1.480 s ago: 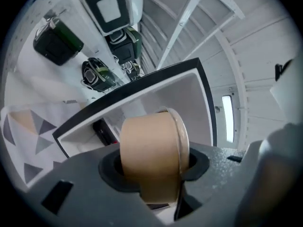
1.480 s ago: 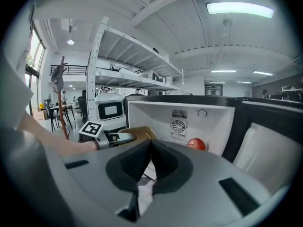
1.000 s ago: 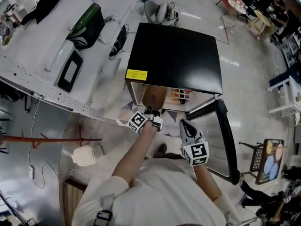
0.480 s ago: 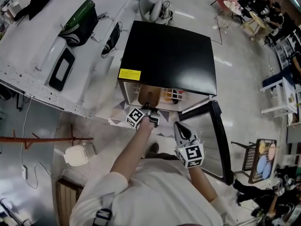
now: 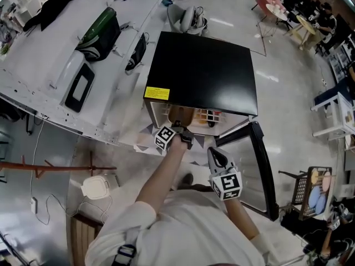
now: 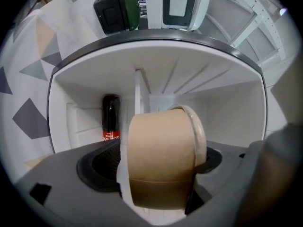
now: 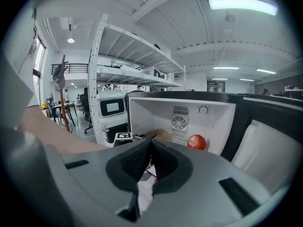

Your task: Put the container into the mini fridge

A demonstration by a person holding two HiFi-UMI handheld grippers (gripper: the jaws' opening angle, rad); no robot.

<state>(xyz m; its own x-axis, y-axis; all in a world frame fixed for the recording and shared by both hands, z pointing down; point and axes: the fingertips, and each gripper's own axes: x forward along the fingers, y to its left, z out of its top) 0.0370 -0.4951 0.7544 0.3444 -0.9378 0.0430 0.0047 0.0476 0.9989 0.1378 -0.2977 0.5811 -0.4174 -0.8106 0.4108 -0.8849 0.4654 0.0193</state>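
The brown paper container (image 6: 161,160) with its pale lid sits in the open front of the mini fridge (image 5: 205,71), just under the fridge's black top in the head view. Its lidded end is turned to the right. It stands between the jaws of the left gripper (image 6: 156,174). These jaws have just been opening and now stand wide apart, with the pads clear of the container's sides. Whether the container rests on the fridge's floor cannot be told.

At the back left of the fridge's white inside, a dark bottle (image 6: 111,119) with a red label stands upright behind the container. At the fridge's mouth the left gripper points level into the opening.

Further right, the right gripper (image 5: 216,155) hangs outside the fridge, near its front, with its jaws together and nothing in them. A red round thing (image 7: 196,142) lies at the fridge's back wall. The fridge's door (image 5: 260,165) stands swung open on the right.
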